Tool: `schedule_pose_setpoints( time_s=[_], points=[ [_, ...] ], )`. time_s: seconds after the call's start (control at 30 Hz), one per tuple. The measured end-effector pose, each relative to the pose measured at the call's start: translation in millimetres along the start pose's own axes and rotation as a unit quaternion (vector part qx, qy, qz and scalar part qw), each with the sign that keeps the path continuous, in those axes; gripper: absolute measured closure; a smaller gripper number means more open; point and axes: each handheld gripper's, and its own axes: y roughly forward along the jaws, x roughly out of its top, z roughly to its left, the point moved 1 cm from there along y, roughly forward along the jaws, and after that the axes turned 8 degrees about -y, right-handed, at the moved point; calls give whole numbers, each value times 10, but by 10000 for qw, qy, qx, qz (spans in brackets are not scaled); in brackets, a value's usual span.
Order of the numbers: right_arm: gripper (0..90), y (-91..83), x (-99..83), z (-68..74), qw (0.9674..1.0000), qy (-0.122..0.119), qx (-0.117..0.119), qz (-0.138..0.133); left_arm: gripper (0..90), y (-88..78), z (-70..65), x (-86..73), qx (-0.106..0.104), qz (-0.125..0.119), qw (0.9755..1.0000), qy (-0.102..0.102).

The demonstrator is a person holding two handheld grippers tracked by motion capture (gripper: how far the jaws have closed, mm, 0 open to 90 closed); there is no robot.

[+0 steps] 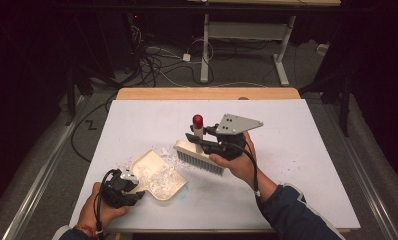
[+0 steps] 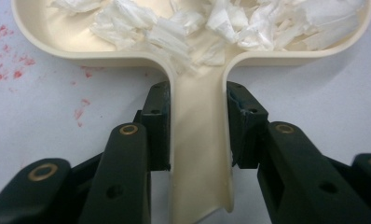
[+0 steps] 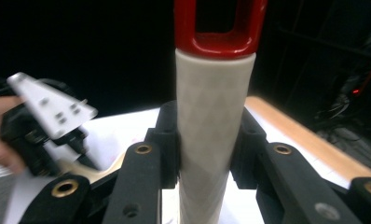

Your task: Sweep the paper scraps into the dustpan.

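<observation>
Dustpan (image 1: 159,179), cream-coloured, lies flat on the white table (image 1: 297,190) near the front left edge, its tray heaped with white paper shreds (image 1: 157,181). I have my left gripper (image 1: 128,189) clamped on the dustpan's handle; in the left gripper view both pads (image 2: 159,126) press against the sides of that handle (image 2: 200,154), and the tray spreads out just beyond them. A few more shreds lie scattered on the table around the tray's open edge. My right gripper (image 1: 199,140) is closed on the pale handle of the brush (image 1: 199,157), whose red cap (image 1: 198,120) points up. I see the brush's grey bristles just right of the dustpan, at the table surface near the loose shreds. Faint red specks (image 2: 6,60) mark the table beside the tray.
</observation>
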Motion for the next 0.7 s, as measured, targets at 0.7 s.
schedule_pose_setpoints(
  time_s=[0.7],
  points=[
    [700,896,-228,-13,9982,-285,-520,53,633,23,47,51,-52,54,9999,-84]
  ],
)
